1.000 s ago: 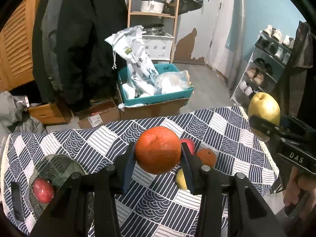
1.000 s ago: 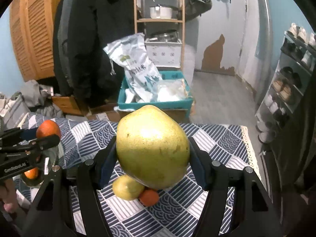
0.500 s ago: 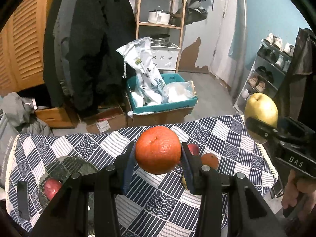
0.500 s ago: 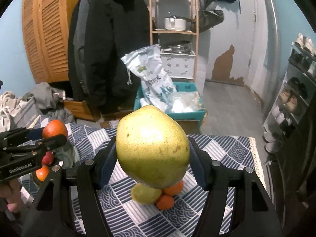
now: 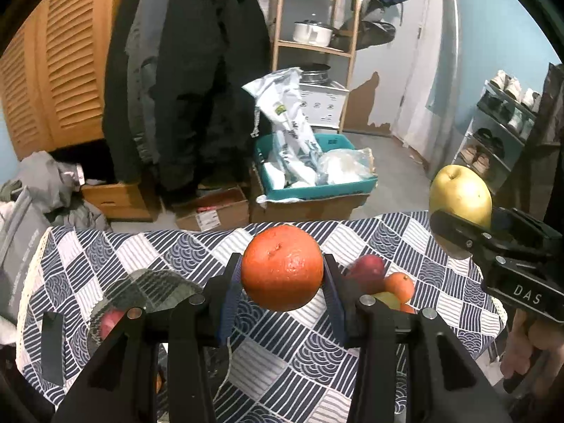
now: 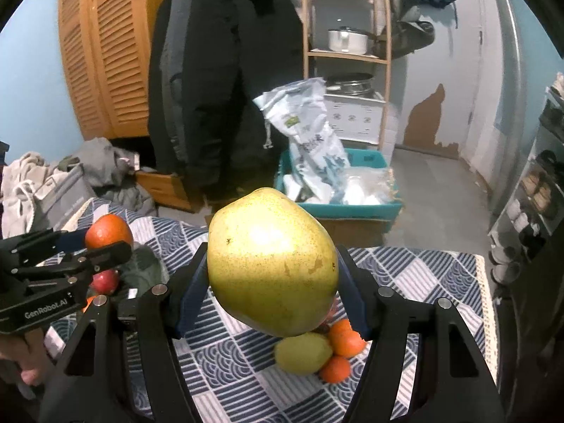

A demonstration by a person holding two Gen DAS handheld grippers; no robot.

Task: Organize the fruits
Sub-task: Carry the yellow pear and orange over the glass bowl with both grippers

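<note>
Patterned tablecloth under fruit pile, glass bowl

Orange, yellow pear, both aloft

Orange: bright orange, dimpled skin. Pear: yellow-green, brown specks. Worktop cloth: navy/white checks, wave and stripe patterns. Both claws black, blue pads. Crate teal; louvred doors orange-brown.

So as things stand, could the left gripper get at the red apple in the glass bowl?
Probably not yet: the left gripper is shut on the orange, so its jaws are full. Nothing else seems to block the red apple in the glass bowl.
</note>
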